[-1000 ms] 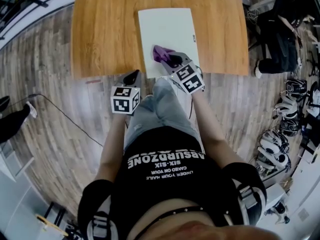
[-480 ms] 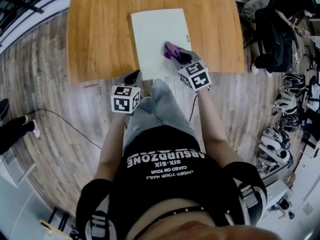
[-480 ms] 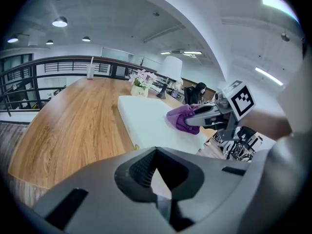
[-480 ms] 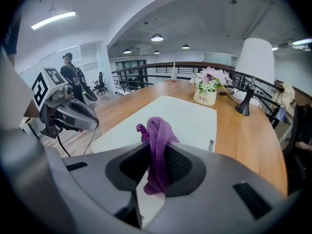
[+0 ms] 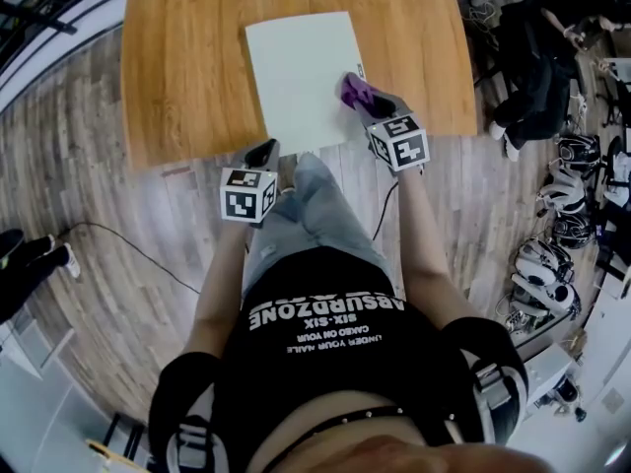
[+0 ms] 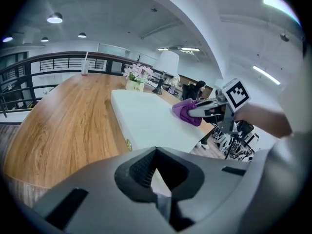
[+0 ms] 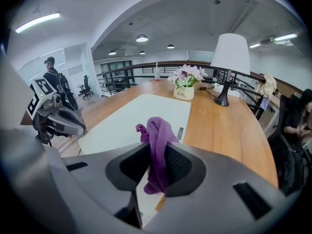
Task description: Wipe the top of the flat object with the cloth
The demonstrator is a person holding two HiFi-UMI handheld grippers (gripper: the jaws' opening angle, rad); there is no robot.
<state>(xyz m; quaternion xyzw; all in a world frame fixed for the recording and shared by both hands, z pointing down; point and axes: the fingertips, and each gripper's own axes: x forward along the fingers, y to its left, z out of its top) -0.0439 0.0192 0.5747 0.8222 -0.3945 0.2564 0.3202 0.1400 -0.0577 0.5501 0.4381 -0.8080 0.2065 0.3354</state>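
Right of centre in the head view, the right gripper [image 5: 375, 101] had its jaws clamped on the purple cloth [image 5: 353, 89]. A fold stuck out past the tips and the rest hung down between the pads. The cloth rested on the white board [image 5: 296, 67] at its right edge, toward the lower right corner. Lower left of that, the left gripper [image 5: 261, 153] had its jaws drawn together with nothing between them. It hung just off the near edge of the table [image 5: 187, 67], close to the board's lower left corner and apart from it. The board lay flat on the table. Beyond its far end stood a flowerpot [image 7: 184, 92] and a lamp [image 7: 229, 57].
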